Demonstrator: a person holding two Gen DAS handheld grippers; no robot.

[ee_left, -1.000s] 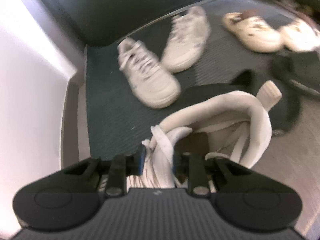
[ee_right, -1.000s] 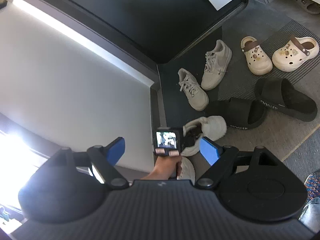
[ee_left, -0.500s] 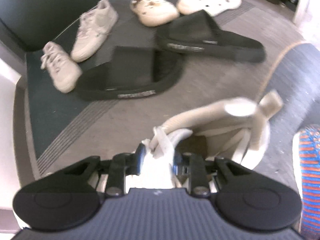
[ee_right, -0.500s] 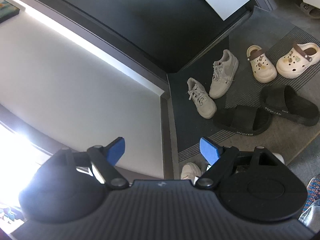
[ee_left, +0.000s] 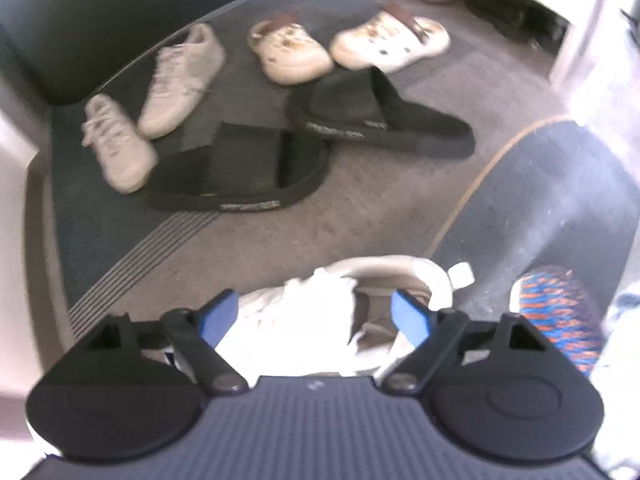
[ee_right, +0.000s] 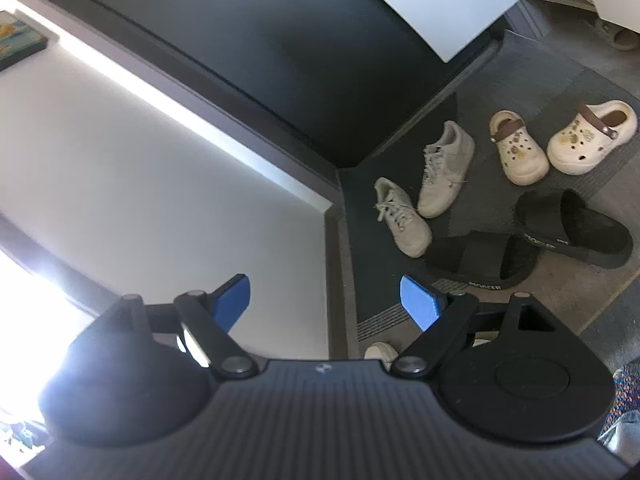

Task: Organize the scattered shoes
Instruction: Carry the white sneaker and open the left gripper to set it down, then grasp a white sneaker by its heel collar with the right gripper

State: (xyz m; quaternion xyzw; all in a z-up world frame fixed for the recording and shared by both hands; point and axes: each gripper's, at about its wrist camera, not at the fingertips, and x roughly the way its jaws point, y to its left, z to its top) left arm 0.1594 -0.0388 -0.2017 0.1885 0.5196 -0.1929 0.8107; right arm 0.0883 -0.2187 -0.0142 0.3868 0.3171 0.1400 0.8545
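Observation:
My left gripper is open, its blue pads on either side of a white high-top sneaker that lies on the floor below it. Beyond it lie two black slides, two white sneakers and two cream clogs. My right gripper is open and empty, held high by the white wall. The right wrist view shows the same sneakers, clogs and slides.
A dark door and a white wall bound the entry mat at the left. A dark rug with a tan edge lies at the right. A striped blue-orange shoe or foot is near my left gripper.
My left gripper carried the white high-top away from the wall to the near floor and opened, letting it go. My right gripper rose slightly and stayed open.

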